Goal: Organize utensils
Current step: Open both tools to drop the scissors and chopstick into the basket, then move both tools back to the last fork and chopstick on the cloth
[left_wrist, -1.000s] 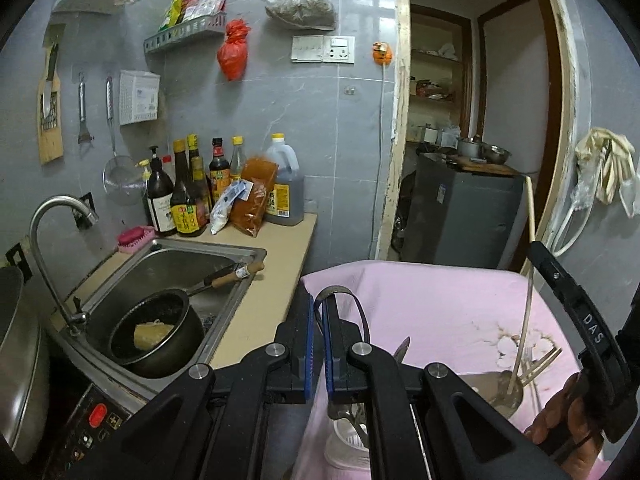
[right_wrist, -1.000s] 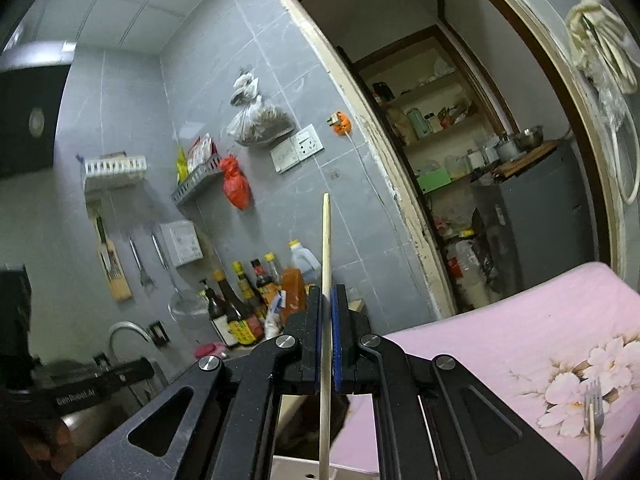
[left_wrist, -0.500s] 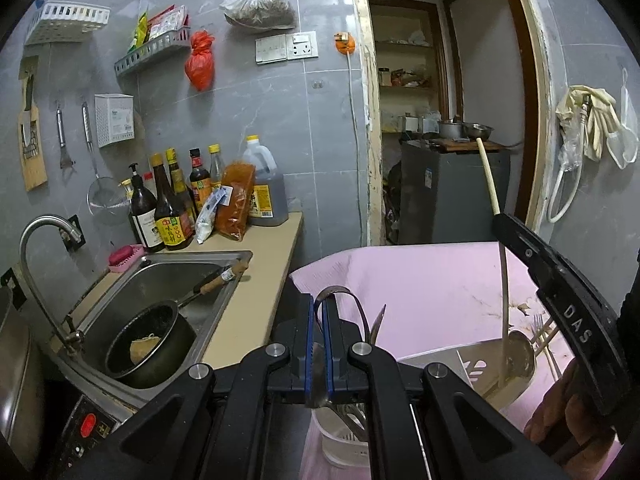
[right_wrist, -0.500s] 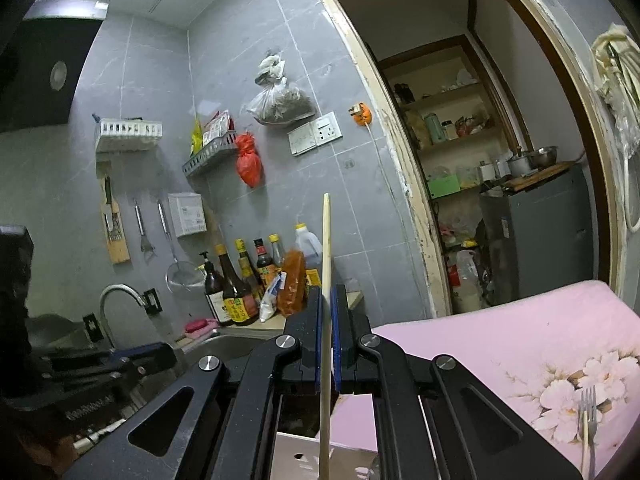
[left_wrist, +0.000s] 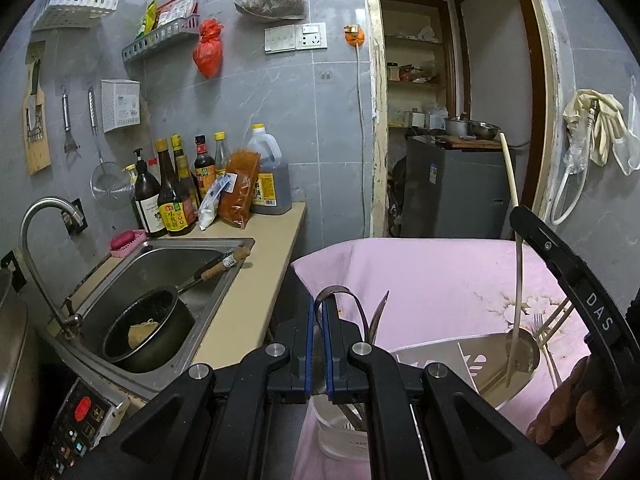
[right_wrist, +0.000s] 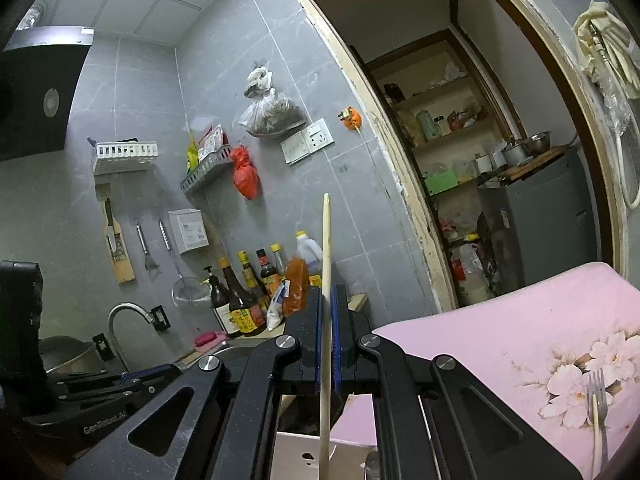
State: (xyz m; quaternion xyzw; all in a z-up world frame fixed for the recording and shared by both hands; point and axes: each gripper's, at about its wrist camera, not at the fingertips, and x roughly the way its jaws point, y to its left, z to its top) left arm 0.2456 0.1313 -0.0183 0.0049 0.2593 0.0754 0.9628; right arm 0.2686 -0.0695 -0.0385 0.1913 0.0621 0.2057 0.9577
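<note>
My left gripper [left_wrist: 318, 320] is shut on a curved metal utensil [left_wrist: 340, 294], whose lower end reaches into a white utensil holder [left_wrist: 340, 428] on the pink cloth. A slotted white panel [left_wrist: 440, 354] of the holder rises to its right. My right gripper [right_wrist: 327, 308] is shut on the pale, upright handle of a ladle [right_wrist: 326, 248]. In the left wrist view the same ladle [left_wrist: 524, 354] hangs with its metal bowl at the panel's right edge, under the right gripper [left_wrist: 560, 268]. A fork [right_wrist: 598, 400] and chopsticks [left_wrist: 558, 320] lie on the cloth.
The pink flowered cloth [left_wrist: 440, 280] covers a table beside the counter [left_wrist: 256, 280]. A sink [left_wrist: 160, 264] holds a dark pot. Bottles [left_wrist: 176, 200] line the tiled wall. A doorway [left_wrist: 460, 120] opens behind the table. A cooker panel [left_wrist: 80, 420] sits at the lower left.
My left gripper has sunk a little with the metal utensil, and the white holder and its panel have come into view. The ladle's bowl now sits at the panel. Both grips are unchanged.
</note>
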